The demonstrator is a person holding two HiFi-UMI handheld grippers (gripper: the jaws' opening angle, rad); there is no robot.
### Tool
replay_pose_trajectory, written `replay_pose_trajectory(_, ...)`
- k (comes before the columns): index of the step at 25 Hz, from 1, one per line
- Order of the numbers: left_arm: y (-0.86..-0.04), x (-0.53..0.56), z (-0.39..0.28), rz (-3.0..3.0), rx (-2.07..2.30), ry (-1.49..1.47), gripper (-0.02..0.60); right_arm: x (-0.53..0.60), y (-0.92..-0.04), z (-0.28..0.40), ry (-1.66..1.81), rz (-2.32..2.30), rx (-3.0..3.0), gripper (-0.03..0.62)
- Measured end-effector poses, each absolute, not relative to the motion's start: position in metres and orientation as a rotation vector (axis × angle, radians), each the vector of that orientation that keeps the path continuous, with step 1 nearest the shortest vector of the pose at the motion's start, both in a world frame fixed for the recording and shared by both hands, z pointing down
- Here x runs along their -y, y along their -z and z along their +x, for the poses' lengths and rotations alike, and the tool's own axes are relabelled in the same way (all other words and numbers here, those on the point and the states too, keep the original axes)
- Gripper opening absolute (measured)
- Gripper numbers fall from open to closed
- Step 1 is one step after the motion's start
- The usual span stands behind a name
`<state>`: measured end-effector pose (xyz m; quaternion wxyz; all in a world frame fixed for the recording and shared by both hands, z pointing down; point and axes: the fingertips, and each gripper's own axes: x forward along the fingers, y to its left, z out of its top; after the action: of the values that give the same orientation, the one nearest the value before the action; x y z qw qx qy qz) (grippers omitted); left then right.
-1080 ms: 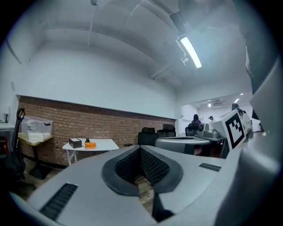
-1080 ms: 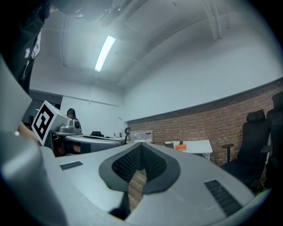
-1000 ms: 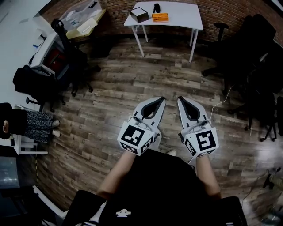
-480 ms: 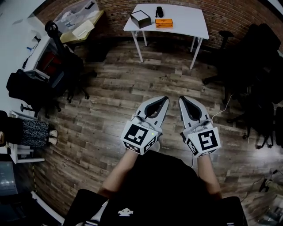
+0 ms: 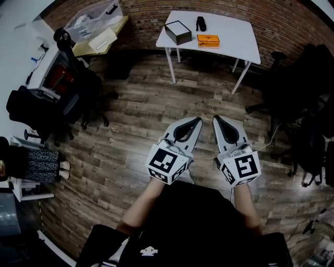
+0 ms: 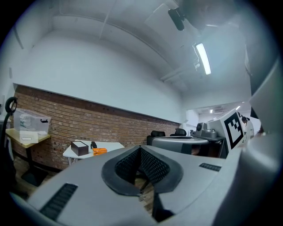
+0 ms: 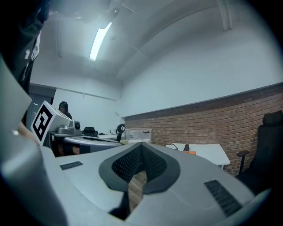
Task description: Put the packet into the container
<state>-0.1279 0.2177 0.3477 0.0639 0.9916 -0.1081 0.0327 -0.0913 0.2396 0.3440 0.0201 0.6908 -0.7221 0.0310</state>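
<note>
white table (image 5: 235,26) against a brick wall (image 5: 151,10), on wood-plank floor (image 5: 135,109). black office chairs (image 5: 305,73) at right; clear plastic bin (image 5: 96,14) upper left.

Tiny dark object (image 5: 201,23) beside packet (image 5: 208,39), possibly a bottle, indistinct.

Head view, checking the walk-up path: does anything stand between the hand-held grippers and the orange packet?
Nothing visible does: only bare wood floor lies between the left hand-held gripper, the right hand-held gripper and the white table bearing the orange packet.
</note>
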Motion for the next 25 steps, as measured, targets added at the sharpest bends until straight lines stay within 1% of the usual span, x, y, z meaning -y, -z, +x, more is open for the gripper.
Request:
replay_pose_trajectory(9, -0.358, -0.157, -0.143, 2.966, 0.353, -0.098, 0.006, -0.193, -0.358, -0.092, -0.14, 2.147, 2.185, 0.005)
replay_pose_trajectory(17, -0.375, -0.126, -0.129, 2.941, 0.388, -0.122, 0.006, -0.164, -0.374, -0.068, -0.186, 2.143, 2.171, 0.005)
replay_pose_trajectory(20, -0.382, -0.106, -0.116, 2.937, 0.416, -0.143, 0.006, -0.143, -0.381, -0.053, -0.198, 2.144, 2.187, 0.005)
replay_pose_trajectory(25, -0.39, -0.063, -0.075, 2.935, 0.431, -0.175, 0.006, -0.096, -0.388, -0.008, -0.21, 2.152, 2.204, 0.005)
